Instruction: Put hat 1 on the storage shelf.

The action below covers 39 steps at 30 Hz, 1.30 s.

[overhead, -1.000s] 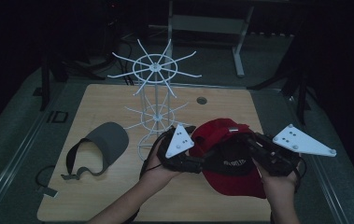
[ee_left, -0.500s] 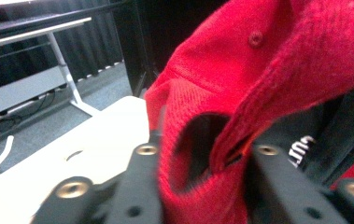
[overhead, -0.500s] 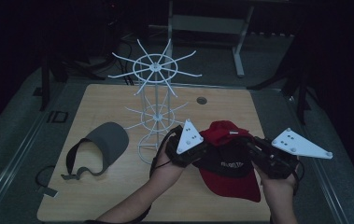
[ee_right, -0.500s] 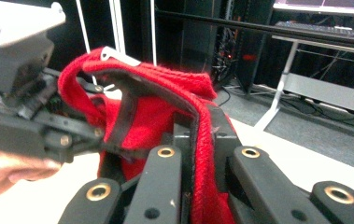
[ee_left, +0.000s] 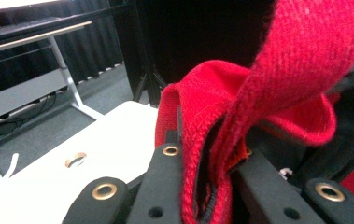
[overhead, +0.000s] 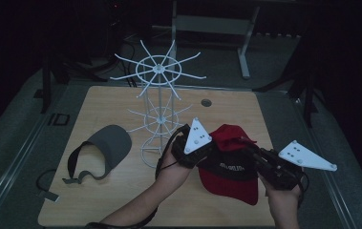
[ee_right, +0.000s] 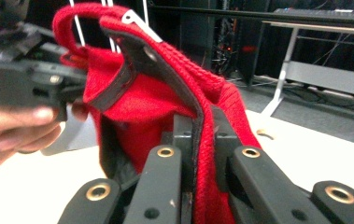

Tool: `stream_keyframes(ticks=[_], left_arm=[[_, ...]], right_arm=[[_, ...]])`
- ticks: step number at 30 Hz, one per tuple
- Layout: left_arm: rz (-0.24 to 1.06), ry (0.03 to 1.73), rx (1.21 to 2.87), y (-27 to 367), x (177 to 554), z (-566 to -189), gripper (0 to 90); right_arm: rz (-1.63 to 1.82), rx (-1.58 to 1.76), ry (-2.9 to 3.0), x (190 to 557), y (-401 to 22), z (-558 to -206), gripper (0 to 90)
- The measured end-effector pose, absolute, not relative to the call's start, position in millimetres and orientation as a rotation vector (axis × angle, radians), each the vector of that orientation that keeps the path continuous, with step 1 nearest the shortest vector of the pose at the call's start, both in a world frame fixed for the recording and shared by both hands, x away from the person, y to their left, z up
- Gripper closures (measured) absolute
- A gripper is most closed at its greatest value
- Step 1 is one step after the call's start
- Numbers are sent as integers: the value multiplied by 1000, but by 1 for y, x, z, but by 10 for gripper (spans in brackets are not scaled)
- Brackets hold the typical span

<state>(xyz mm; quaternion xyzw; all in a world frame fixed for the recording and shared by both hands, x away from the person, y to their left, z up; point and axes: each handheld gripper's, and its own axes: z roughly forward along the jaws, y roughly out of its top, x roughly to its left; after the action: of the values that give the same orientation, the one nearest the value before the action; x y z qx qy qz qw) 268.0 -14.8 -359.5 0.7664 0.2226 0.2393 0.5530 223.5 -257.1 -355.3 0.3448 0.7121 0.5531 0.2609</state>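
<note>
A red cap with white lettering hangs between my two grippers over the right half of the wooden table. My left gripper has just been closing its jaws, and they now pinch the cap's red fabric edge at its left side. My right gripper is shut on the cap's rim from the right. In the right gripper view that rim with its dark inner band runs between the jaws, and the other gripper and a hand show beyond it.
A white wire hat rack with two tiers of spokes stands just left of the cap. A grey visor lies on the table's left part. A round cable hole sits near the far edge. A desk frame stands behind.
The left gripper shifted right to the cap's edge and closed its jaws on the fabric. The right gripper sank a little with the cap.
</note>
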Motion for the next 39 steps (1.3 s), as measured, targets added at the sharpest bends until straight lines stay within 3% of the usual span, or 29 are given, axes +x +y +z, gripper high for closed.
stream_keyframes(ticks=[12,19,24,32,39], left_arm=[[537,483,1794,-21,264,-348,900],[534,468,1790,-21,264,-345,900],[520,460,1776,-16,266,-346,900],[510,383,1782,-7,265,-348,900],[405,274,1784,8,269,-357,900]], right_arm=[[1550,930,1957,210,-266,-373,770],[1560,872,2013,203,-269,-376,539],[1556,812,2036,195,-270,-374,451],[1594,796,1999,192,-281,-365,446],[1569,778,2011,199,-288,-359,455]])
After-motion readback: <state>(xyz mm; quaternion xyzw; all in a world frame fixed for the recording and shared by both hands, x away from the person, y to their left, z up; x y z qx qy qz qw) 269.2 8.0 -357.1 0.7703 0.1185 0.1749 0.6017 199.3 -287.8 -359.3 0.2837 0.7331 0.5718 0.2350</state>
